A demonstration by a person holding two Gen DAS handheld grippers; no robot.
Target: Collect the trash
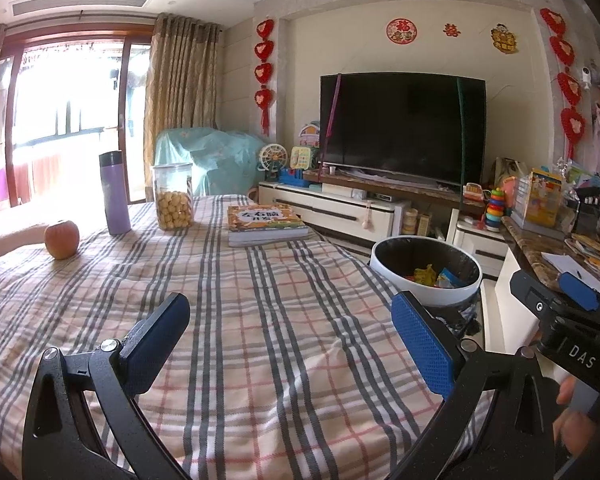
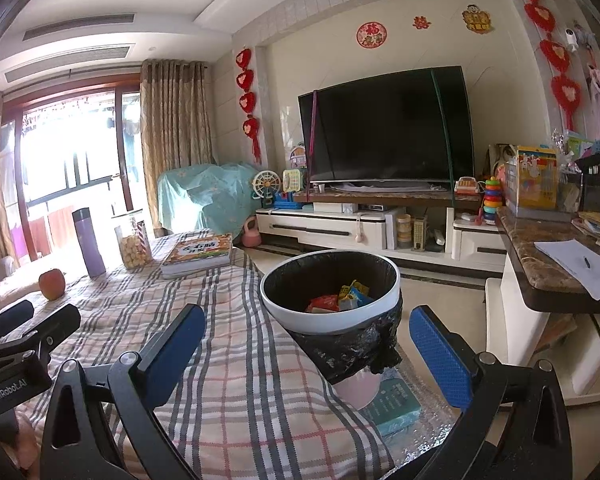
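Observation:
A white-rimmed trash bin [image 1: 452, 294] lined with a black bag stands beside the table's right edge, with colourful wrappers [image 1: 434, 274] inside. It also shows in the right wrist view [image 2: 330, 322], wrappers [image 2: 340, 300] at its bottom. My left gripper [image 1: 290, 334] is open and empty above the checked tablecloth [image 1: 260, 320]. My right gripper [image 2: 306, 346] is open and empty, in front of the bin; it also shows at the right of the left wrist view [image 1: 578, 292].
On the table stand an apple [image 1: 62, 239], a purple flask [image 1: 114, 194], a jar of biscuits [image 1: 173, 196] and a book [image 1: 265, 224]. A TV cabinet [image 1: 340, 208] with toys stands behind. A marble counter [image 2: 548, 268] with papers is at the right.

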